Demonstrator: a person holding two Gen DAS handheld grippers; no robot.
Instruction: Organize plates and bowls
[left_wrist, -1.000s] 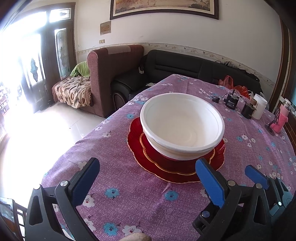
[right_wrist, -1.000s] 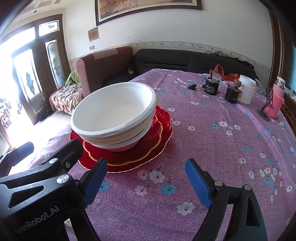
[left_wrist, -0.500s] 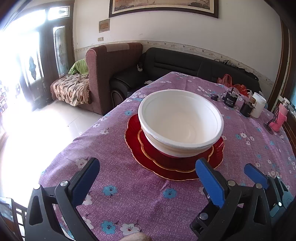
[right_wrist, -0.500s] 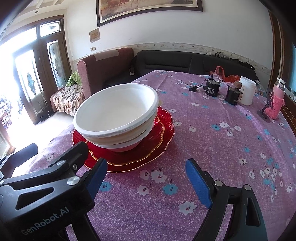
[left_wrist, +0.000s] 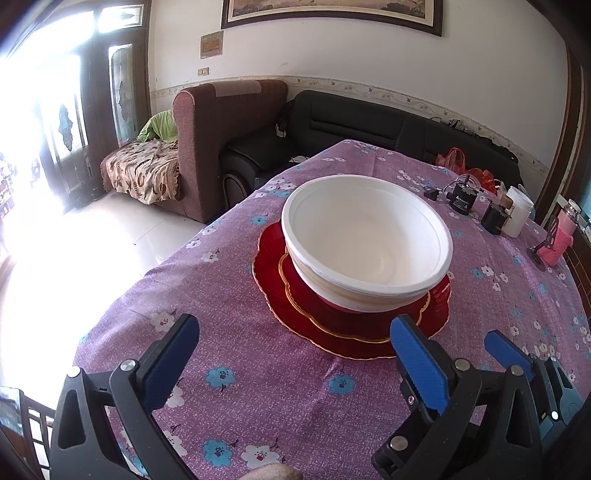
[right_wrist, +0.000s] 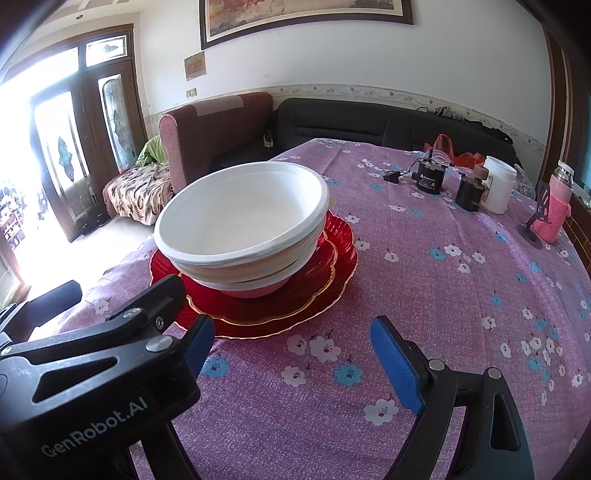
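Both grippers, left (left_wrist: 291, 354) and right (right_wrist: 291, 350), spread empty near stacked bowls (right_wrist: 243, 225) on red plates (right_wrist: 332, 258); careless nudge risks toppling stack.

Table (left_wrist: 258, 369) was covered by a purple cloth (right_wrist: 461, 314) with white and blue flowers. Large red plate (left_wrist: 269, 273) lay directly on the cloth near the middle; a smaller red plate and stacked white bowls sat on top of it. At the far right edge stood a white tub (right_wrist: 498, 188), two black cylinders (right_wrist: 428, 177) and (right_wrist: 469, 192) just beside it, small black adapter (right_wrist: 392, 176) with cable, pink-sleeved bottle (right_wrist: 557, 210) and a dark stand (right_wrist: 535, 218) touching it.
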